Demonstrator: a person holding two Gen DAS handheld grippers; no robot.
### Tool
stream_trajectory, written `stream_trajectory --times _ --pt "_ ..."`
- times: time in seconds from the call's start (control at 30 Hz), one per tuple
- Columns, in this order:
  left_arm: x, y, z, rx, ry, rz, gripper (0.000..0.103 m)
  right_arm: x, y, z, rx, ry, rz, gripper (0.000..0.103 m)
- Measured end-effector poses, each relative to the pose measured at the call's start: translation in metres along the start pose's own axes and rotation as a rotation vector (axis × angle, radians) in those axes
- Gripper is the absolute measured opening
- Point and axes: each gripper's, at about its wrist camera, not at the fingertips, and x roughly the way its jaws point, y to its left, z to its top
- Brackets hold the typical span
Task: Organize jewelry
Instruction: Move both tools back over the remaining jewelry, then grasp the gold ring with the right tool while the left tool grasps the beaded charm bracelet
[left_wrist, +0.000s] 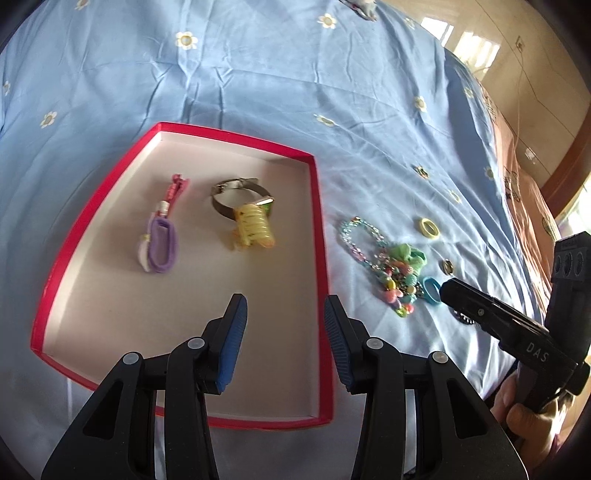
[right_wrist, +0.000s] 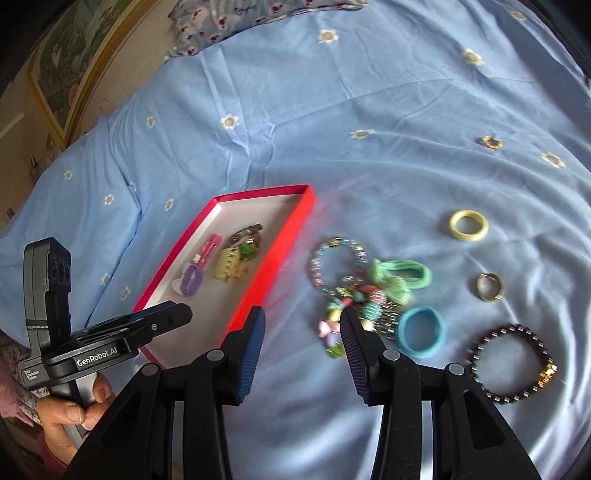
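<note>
A red-rimmed box (left_wrist: 318, 221) (right_wrist: 295, 225) with a white floor lies on the blue bedsheet. In it lie a purple hair tie with a pink clip (left_wrist: 162, 245) (right_wrist: 192, 277), a metal watch (left_wrist: 236, 197) and a yellow hair claw (left_wrist: 255, 225) (right_wrist: 229, 265). My left gripper (left_wrist: 285, 314) is open and empty above the box's near end. My right gripper (right_wrist: 303, 328) is open and empty just before a pile of beaded bracelets and a green scrunchie (right_wrist: 365, 291) (left_wrist: 395, 269). Its closed-looking side profile shows in the left view (left_wrist: 480, 314).
Loose on the sheet to the right: a blue hair tie (right_wrist: 421, 332) (left_wrist: 430, 290), a yellow ring (right_wrist: 468, 225) (left_wrist: 429, 228), a gold ring (right_wrist: 489, 287) (left_wrist: 448, 266), a dark beaded bracelet (right_wrist: 513, 363) and a small beaded ring (right_wrist: 491, 142). A pillow (right_wrist: 236, 18) lies at the far end.
</note>
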Motion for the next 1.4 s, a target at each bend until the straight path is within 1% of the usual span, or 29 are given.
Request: stream_trajectory --times 0.33,0.6,0.87,1.07,1.2,1.23,1.3,1.33,1.37,1.4 --pt "0.012 -0.04 -0.003 0.09 0.034 -0.035 0.042 -0.034 -0.052 -0.011 0.09 -0.052 -0.08 0.044" --pt "0.032 -0.075 0.001 0.175 0.07 -0.055 0.042 -0.046 -0.08 -0.006 0.112 -0.083 -0.145 0.044" --pt "0.063 -0.096 0.009 0.223 0.12 -0.043 0.042 -0.033 -0.094 0.004 0.08 -0.064 -0.21 0.044" --pt "0.085 -0.1 0.011 0.231 0.165 -0.038 0.042 -0.014 -0.097 0.012 0.031 -0.022 -0.26 0.043" --pt "0.091 -0.102 0.01 0.249 0.168 -0.035 0.041 0.002 -0.098 0.014 -0.011 0.016 -0.306 0.042" --pt "0.092 -0.102 0.01 0.256 0.165 -0.034 0.04 0.006 -0.099 0.013 -0.02 0.026 -0.316 0.041" --pt "0.093 -0.102 0.009 0.266 0.159 -0.033 0.032 0.012 -0.099 0.01 -0.039 0.036 -0.341 0.033" --pt "0.094 -0.102 0.009 0.27 0.158 -0.038 0.022 0.012 -0.098 0.01 -0.053 0.034 -0.355 0.031" --pt "0.094 -0.102 0.009 0.27 0.158 -0.047 0.014 0.013 -0.096 0.009 -0.066 0.033 -0.365 0.023" --pt "0.094 -0.102 0.009 0.27 0.157 -0.055 0.013 0.013 -0.095 0.009 -0.075 0.034 -0.372 0.023"
